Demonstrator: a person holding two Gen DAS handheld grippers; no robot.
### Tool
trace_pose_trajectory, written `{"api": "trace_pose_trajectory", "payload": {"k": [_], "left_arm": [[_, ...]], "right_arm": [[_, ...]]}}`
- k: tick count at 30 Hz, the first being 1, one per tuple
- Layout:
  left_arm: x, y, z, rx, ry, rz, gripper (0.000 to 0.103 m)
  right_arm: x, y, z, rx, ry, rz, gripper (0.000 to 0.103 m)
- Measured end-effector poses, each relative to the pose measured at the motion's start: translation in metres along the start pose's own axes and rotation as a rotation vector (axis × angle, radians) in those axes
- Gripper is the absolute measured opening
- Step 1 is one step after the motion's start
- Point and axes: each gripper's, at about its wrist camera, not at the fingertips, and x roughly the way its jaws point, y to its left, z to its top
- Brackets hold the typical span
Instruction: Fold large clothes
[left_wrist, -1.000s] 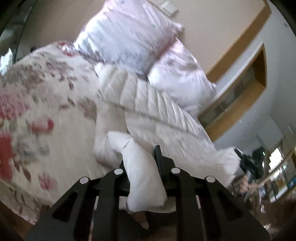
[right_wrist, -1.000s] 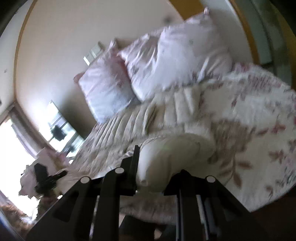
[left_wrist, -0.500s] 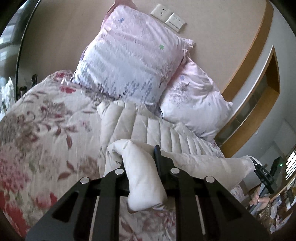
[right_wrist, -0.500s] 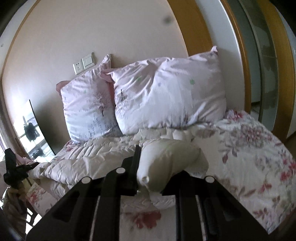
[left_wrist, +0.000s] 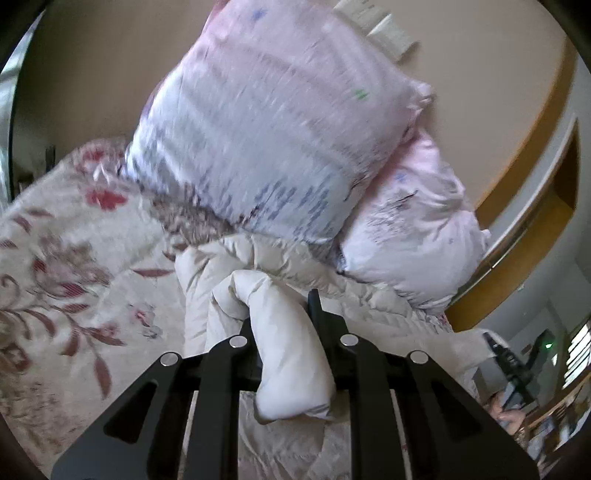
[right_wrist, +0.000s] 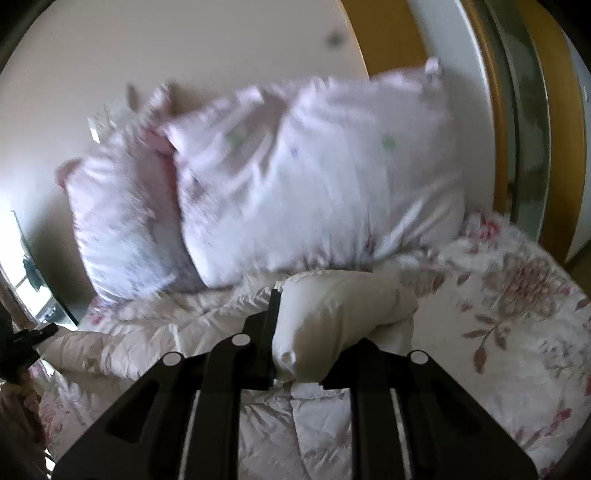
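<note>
A cream quilted puffer jacket (left_wrist: 369, 302) is spread on the floral bedspread (left_wrist: 66, 258), just below two pink patterned pillows (left_wrist: 266, 147). One padded fold is pinched by the left gripper (left_wrist: 284, 321), another by the right gripper (right_wrist: 317, 325), both held above the bedspread.

Bed (left_wrist: 55, 258) under floral cover. Two pale pink pillows (right_wrist: 314, 177) propped against beige wall (right_wrist: 184, 44). Wall sockets (left_wrist: 384, 26) above them. Orange-wood trim (right_wrist: 384, 33) beside. Bright window daylight (right_wrist: 11, 236) at far side.
</note>
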Motion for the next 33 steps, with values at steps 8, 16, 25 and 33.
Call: {"api": "trace_pose_trajectory", "payload": {"k": [8, 16, 25, 33], "left_arm": [[0.043, 0.023, 0.014, -0.116, 0.048, -0.021, 0.015], [0.071, 0.036, 0.025, -0.241, 0.059, -0.117, 0.028], [0.019, 0.022, 0.040, -0.182, -0.150, -0.151, 0.072], [0.037, -0.037, 0.008, 0.138, -0.070, 0.028, 0.072]], "right_arm": [[0.065, -0.012, 0.008, 0.085, 0.086, -0.023, 0.021], [0.112, -0.019, 0.028, 0.199, 0.130, -0.007, 0.058], [0.070, -0.008, 0.045, 0.113, -0.012, 0.010, 0.069], [0.088, -0.005, 0.011, 0.013, 0.167, -0.092, 0.036]]}}
